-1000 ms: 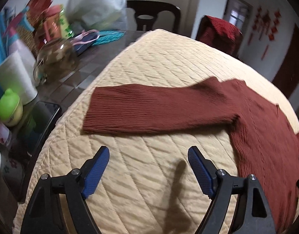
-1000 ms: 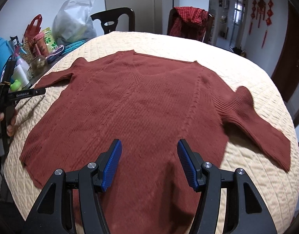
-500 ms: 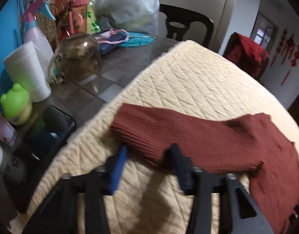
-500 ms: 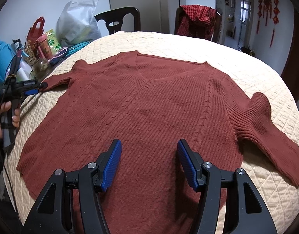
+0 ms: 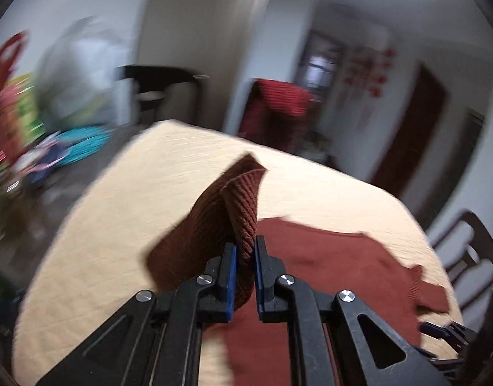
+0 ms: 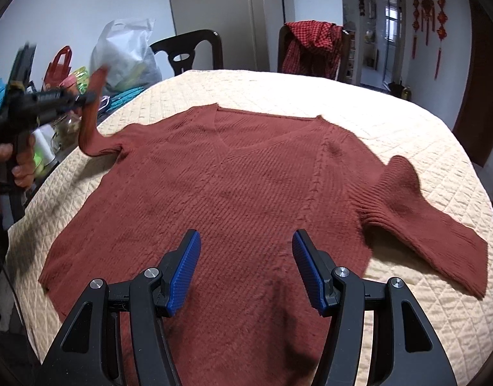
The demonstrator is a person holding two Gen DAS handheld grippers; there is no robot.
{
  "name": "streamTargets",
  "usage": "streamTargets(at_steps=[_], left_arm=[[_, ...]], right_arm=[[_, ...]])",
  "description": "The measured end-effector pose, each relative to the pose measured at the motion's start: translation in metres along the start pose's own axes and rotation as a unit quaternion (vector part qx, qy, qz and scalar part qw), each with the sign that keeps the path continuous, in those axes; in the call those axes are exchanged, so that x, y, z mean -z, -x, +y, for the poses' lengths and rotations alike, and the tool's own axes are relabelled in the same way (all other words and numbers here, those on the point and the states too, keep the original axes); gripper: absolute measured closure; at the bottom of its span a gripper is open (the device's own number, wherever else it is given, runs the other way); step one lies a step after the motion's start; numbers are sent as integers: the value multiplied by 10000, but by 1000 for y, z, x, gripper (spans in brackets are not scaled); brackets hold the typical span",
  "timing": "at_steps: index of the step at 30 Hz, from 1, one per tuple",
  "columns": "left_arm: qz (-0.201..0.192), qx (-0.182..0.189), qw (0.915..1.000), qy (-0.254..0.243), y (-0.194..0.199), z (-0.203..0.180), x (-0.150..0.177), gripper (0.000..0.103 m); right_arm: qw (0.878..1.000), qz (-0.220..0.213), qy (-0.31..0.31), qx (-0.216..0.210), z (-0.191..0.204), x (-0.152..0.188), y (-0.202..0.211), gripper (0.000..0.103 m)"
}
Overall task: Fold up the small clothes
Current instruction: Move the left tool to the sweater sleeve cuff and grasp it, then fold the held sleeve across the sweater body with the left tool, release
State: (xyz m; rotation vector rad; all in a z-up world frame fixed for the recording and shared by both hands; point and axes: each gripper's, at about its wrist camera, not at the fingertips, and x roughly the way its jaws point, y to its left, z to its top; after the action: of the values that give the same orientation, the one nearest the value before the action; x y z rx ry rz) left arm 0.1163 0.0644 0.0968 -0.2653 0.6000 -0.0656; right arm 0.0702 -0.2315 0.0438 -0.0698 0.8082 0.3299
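A rust-red knitted V-neck sweater lies spread flat, front up, on the cream quilted table cover. My left gripper has its jaws closing tight on the cuff end of the left sleeve, pads pressing the knit. In the right wrist view that sleeve hangs lifted off the table from the left gripper, which a hand holds. The other sleeve lies bent on the cover at the right. My right gripper hovers open over the sweater's lower body, holding nothing.
Clutter crowds the table's left end: a white plastic bag, a red bag, bottles and a glass jar. A dark chair and a chair draped with red checked cloth stand behind. The table edge falls away at the left.
The left gripper went from open in front of the flat sleeve to shut on its cuff, then rose and swung, lifting the sleeve off the cover. The right gripper has barely moved.
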Motion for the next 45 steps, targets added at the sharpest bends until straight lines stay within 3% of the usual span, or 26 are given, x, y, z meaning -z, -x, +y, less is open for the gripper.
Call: streamTargets(at_steps=[2,7,9,11,14,17,20,24,26,30,34,36,40,42,45], left_arm=[[157,408,9987,-248,-18,-30,1,91],[1062,1184,9858,-544,-73,-76,23,88],[1274,1317,9819,-471,-78,-78,29,79],[1138,1404,9825,-451,-64,-74,30,69],[738,1241,9884,-462,-41,-49,20,60],[499,573,9953,-603,-36,-23,14,60],[582,63,9965,-600,-45,3,19,61],[891,88,9955,-302,-68,24,30,62],[956,145,9950,-257,-75,23,35,64],[1084,335,9932,-250,-82,21,42,70],[856,487,9946,-322,-73,23,40,76],[736,503,9951,-430,-68,20,39,76],[842,411,9938,-597,-73,15,41,76],[725,384,9947,-623,-67,15,39,76],[531,463,9950,-710,-57,11,37,76]], right_arm=[[10000,-24,-58,50,-3,0,4,43],[9997,0,-167,201,-11,0,11,43],[9995,-30,-179,243,-12,-1,14,43],[9994,-79,-202,275,-13,-4,17,43],[9994,-97,-247,238,-10,-14,15,43],[9995,-43,-304,-8,-3,-27,3,43],[9990,63,-319,-293,6,-45,-19,50],[9962,586,-491,-409,7,-69,-75,66],[9932,881,-663,-374,3,-71,-99,70],[9929,887,-647,-461,6,-76,-111,97],[9963,347,-575,-530,6,-94,-92,97],[9964,348,-614,-462,3,-97,-95,97],[9927,887,-801,-133,-11,-88,-121,94],[9936,748,-847,-20,-13,-86,-112,93],[9953,493,-807,-201,-4,-84,-91,93]])
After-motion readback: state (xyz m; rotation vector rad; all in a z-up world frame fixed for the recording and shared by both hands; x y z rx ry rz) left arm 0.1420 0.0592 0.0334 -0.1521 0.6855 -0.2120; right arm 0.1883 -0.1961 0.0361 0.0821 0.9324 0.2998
